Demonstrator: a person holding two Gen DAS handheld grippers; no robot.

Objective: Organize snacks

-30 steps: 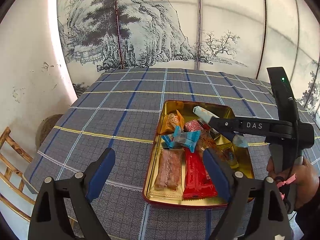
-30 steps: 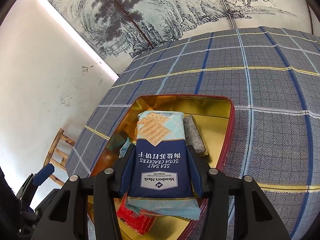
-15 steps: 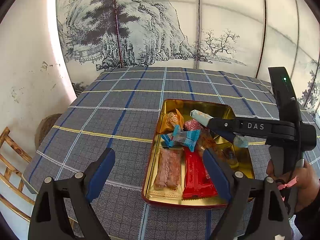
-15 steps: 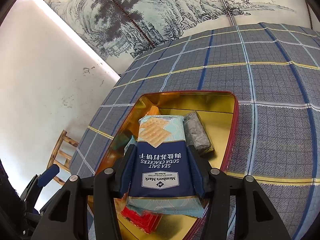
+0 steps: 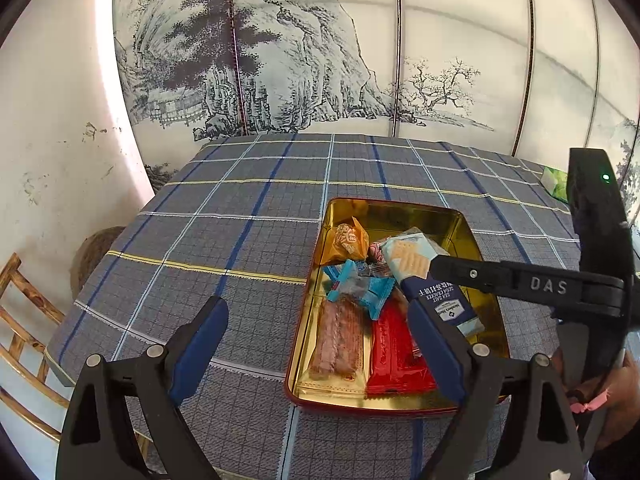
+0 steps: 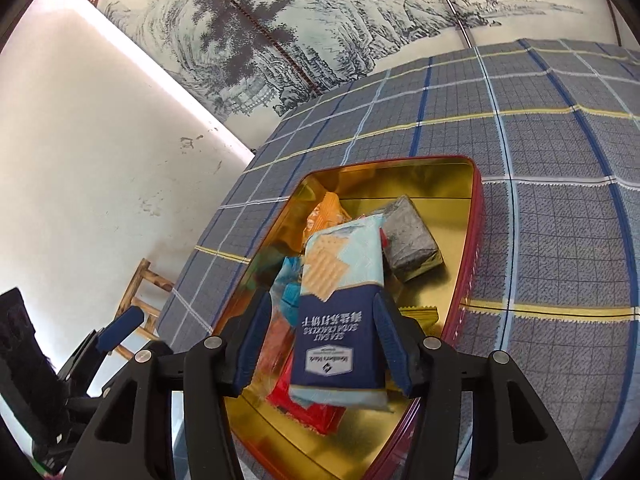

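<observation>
Cracker pack (image 6: 340, 312): navy/light-blue wrapper, cracker print, tilted over gold tin (image 6: 468, 264) between right gripper (image 6: 320, 336) pads. Jaws were opening; left-side gap visible versus earlier snug grip. Left gripper (image 5: 316, 344) wide open, empty, unchanged.

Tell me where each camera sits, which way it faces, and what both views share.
Left wrist: sits on the left tool, looking forward and down over the checked tablecloth; its open fingers are empty; the right tool and a hand reach in from the right.
Right wrist: sits on the right tool, looking down into the tin; its jaws are opening, the cracker pack between them; the left tool shows lower left.
Shared: tin, cracker pack, orange packet, painted screen.
</observation>
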